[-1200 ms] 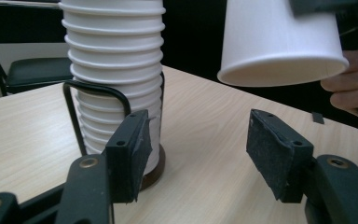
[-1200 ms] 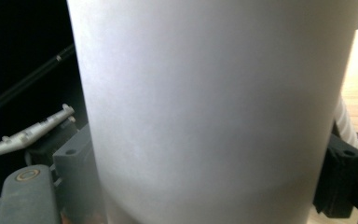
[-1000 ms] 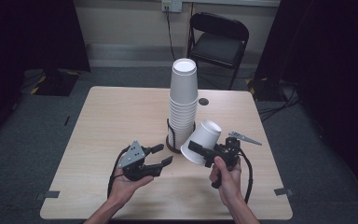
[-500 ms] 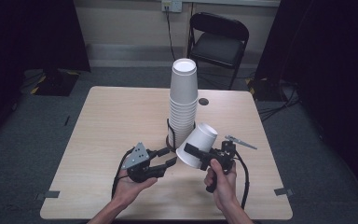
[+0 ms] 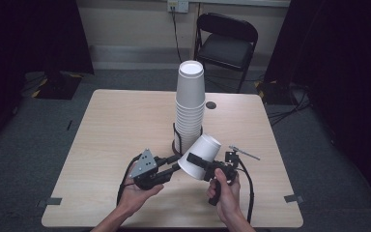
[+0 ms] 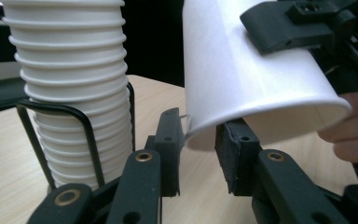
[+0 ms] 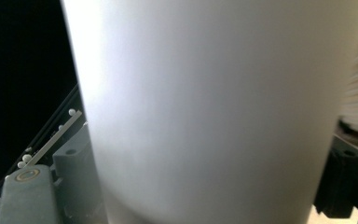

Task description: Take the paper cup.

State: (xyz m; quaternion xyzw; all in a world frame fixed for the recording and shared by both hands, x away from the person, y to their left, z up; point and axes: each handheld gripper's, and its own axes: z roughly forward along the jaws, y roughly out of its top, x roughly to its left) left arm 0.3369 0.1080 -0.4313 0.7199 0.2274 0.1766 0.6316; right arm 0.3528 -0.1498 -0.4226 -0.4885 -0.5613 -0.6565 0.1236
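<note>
- The right gripper [image 5: 199, 163] clamps the white paper cup [image 5: 201, 157] by its wall, one jaw inside the mouth.
- The left gripper [image 6: 198, 149] has just been closing; its jaws straddle the cup's rim without pressing yet.
- The cup is plain, tapered and tilted, held above the table [image 5: 116, 125], just near of the cup stack [image 5: 190, 104].

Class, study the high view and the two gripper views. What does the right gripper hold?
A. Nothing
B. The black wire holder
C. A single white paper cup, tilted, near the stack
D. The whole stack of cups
C: the right gripper is clamped on the single white cup, which is tilted beside the stack of cups.
</note>
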